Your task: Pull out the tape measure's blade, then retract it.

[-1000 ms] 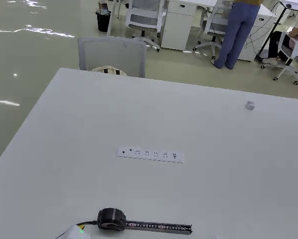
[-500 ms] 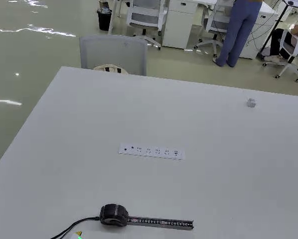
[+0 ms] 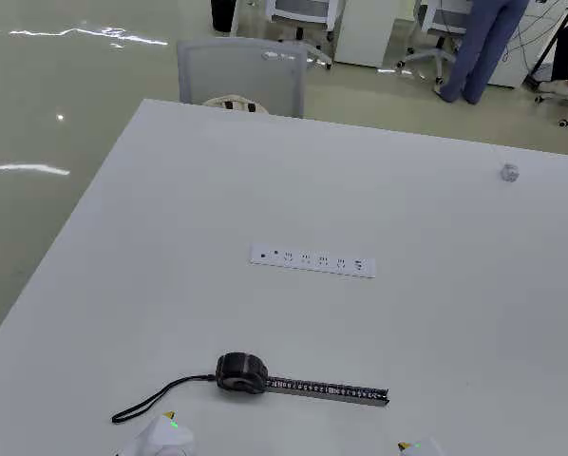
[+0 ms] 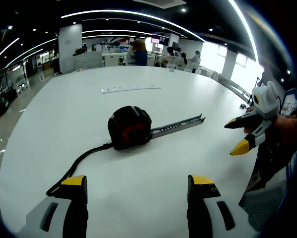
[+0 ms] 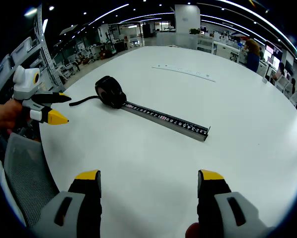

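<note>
A black tape measure (image 3: 241, 372) lies on the white table (image 3: 170, 237) near its front edge. Its blade (image 3: 327, 390) is out, flat on the table, pointing right, and a black wrist strap (image 3: 159, 398) trails to the left. In the left gripper view the tape measure (image 4: 130, 126) lies ahead of my open left gripper (image 4: 137, 181), a gap apart. My right gripper (image 5: 149, 174) is open too, short of the blade (image 5: 166, 118) and its end hook (image 5: 206, 133). Neither gripper touches anything. Both gripper tips (image 3: 162, 435) (image 3: 415, 446) peek in at the head view's bottom edge.
A white power strip (image 3: 312, 261) is set into the table's middle. At the far right lies a small grey object (image 3: 509, 172). A grey chair (image 3: 241, 74) stands at the far edge. Beyond it a person (image 3: 488, 43) stands among desks and chairs.
The head camera has tilted down, so everything sits higher in view and both gripper tips now show at the bottom. The tape measure and its blade lie as before.
</note>
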{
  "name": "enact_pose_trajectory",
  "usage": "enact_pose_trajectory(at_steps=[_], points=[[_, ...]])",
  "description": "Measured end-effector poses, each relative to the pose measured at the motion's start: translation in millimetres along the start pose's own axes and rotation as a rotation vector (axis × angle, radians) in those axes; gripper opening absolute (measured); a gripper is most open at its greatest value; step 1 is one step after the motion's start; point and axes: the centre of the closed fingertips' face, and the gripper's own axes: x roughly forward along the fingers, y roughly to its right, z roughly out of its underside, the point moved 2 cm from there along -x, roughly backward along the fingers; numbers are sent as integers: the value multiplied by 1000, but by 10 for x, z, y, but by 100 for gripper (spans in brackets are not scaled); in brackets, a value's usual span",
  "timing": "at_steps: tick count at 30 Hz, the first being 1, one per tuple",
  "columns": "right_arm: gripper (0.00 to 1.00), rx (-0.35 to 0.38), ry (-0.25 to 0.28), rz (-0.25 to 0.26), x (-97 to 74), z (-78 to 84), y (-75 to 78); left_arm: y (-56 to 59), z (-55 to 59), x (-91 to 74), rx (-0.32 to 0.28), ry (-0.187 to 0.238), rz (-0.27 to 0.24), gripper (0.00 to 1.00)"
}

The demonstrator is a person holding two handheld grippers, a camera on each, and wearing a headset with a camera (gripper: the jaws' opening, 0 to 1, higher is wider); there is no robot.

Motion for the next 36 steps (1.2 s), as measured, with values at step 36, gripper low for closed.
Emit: enact_pose_trajectory(at_steps=[36], points=[[98,71,-28,22,-314,223,-340,103,349,-367,-101,-36,-63,92]])
